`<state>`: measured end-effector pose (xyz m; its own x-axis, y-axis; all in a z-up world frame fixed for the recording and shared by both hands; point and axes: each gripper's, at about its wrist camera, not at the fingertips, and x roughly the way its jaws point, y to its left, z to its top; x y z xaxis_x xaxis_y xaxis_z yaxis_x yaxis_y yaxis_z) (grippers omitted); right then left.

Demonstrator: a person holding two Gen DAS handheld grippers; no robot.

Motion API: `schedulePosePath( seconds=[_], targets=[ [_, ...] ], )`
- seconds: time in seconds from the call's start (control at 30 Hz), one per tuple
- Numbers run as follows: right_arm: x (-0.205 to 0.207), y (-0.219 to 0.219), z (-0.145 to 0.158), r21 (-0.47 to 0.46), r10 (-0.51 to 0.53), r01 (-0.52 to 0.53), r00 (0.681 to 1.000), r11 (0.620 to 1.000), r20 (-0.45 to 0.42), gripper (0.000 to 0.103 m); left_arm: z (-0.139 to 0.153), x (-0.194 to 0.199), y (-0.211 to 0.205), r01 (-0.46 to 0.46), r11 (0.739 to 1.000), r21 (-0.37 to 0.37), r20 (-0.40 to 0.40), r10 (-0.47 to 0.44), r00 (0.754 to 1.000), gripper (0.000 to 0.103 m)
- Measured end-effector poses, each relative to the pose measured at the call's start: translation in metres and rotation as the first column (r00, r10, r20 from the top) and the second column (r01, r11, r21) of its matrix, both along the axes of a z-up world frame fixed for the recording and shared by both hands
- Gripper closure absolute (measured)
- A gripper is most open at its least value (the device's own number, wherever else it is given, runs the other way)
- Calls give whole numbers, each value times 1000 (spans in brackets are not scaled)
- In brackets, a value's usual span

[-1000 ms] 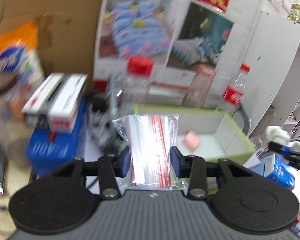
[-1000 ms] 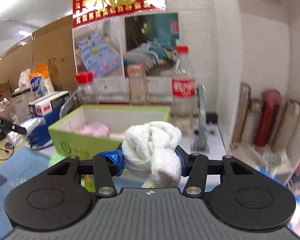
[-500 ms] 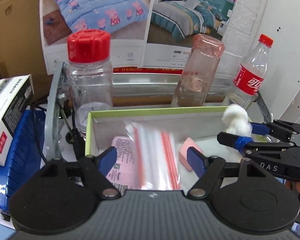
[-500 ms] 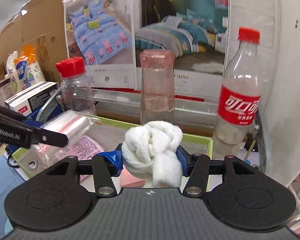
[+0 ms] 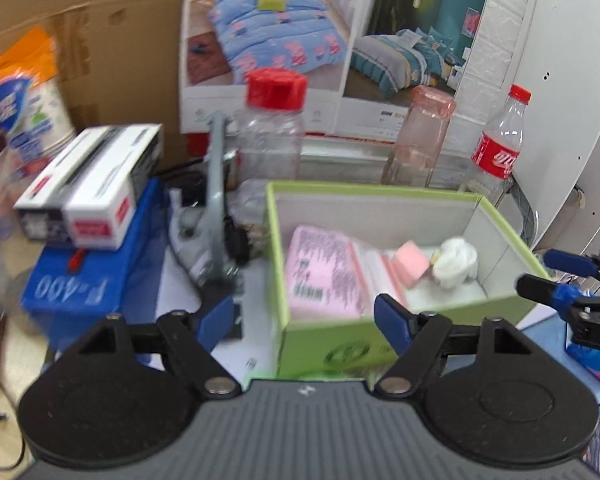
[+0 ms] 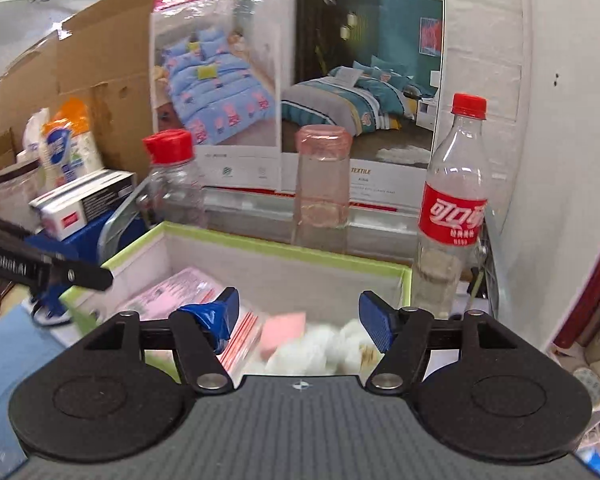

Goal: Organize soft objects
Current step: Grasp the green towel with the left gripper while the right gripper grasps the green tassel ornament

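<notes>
Left gripper: jaws spread wide, nothing between them, held before the near wall of the green box. Right gripper: jaws likewise released and empty, poised over the box's near right part.

Box contents, left wrist view: pink packet at 9 o'clock; clear zip bag with red stripes just beside it toward the centre; pink sponge touching the white knotted cloth at 3 o'clock.

Behind the box, at 12 o'clock: red-capped jar, pink-tinted glass and cola bottle, left to right. At 9 o'clock of the box: white carton resting on a blue case. The right gripper's blue-tipped fingers appear at 3 o'clock in the left wrist view.
</notes>
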<state>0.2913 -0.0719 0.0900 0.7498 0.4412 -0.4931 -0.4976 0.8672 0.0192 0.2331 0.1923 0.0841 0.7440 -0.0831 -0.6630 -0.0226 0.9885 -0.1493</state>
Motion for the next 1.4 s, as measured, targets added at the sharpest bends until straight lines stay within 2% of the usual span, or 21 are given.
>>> schedulePosePath(
  seconds=[0.13, 0.23, 0.43, 0.57, 0.67, 0.73, 0.83, 0.87, 0.97, 1.07, 1.17, 1.3, 1.4],
  targets=[
    [-41, -11, -10, 19, 23, -23, 999, 1000, -37, 48, -18, -26, 10, -12, 1000, 12, -51, 12, 999, 25],
    [-56, -13, -17, 14, 36, -35, 997, 999, -69, 47, -36, -28, 13, -11, 1000, 3, -138, 11, 990, 25],
    [-65, -9, -25, -15, 49, -51, 994, 999, -96, 45, -63, -3, 6, 21, 987, -158, -233, -58, 971, 25],
    [-66, -13, -28, -4, 37, -38, 994, 999, -104, 45, -78, 23, -9, 13, 981, -195, -281, -68, 957, 25],
    [-67, -20, -32, -3, 19, -20, 993, 1000, -114, 44, -88, 31, -16, 23, 986, -168, -309, -75, 948, 24],
    [-65, -24, -35, -9, 2, -3, 992, 1000, -125, 44, -90, 26, -11, 25, 986, -167, -296, -75, 952, 23],
    [-63, -27, -36, -10, 3, -5, 991, 1000, -135, 43, -89, 13, 12, -29, 986, -162, -289, -20, 957, 17],
    [-63, -25, -35, -8, 16, -17, 990, 1000, -139, 43, -88, 7, 21, -51, 986, -158, -286, 3, 958, 0],
    [-66, -10, -29, -16, 88, -91, 987, 996, -136, 43, -85, -12, 44, -128, 988, -91, -256, 101, 961, 0],
    [-65, 19, -24, -56, 178, -188, 973, 981, -144, 42, -89, -19, 61, -195, 980, -38, -285, 176, 942, 1],
    [-49, 52, -26, -120, 227, -254, 952, 960, -206, 42, -97, -24, 65, -192, 981, -6, -297, 182, 938, 1],
    [-19, 65, -41, -174, 147, -214, 932, 961, -332, 42, -95, -32, 65, -149, 988, -28, -275, 136, 952, 1],
    [-11, 32, -42, -175, 35, -101, 937, 979, -348, 42, -89, -35, 67, -140, 990, -25, -248, 129, 960, 1]
  ],
)
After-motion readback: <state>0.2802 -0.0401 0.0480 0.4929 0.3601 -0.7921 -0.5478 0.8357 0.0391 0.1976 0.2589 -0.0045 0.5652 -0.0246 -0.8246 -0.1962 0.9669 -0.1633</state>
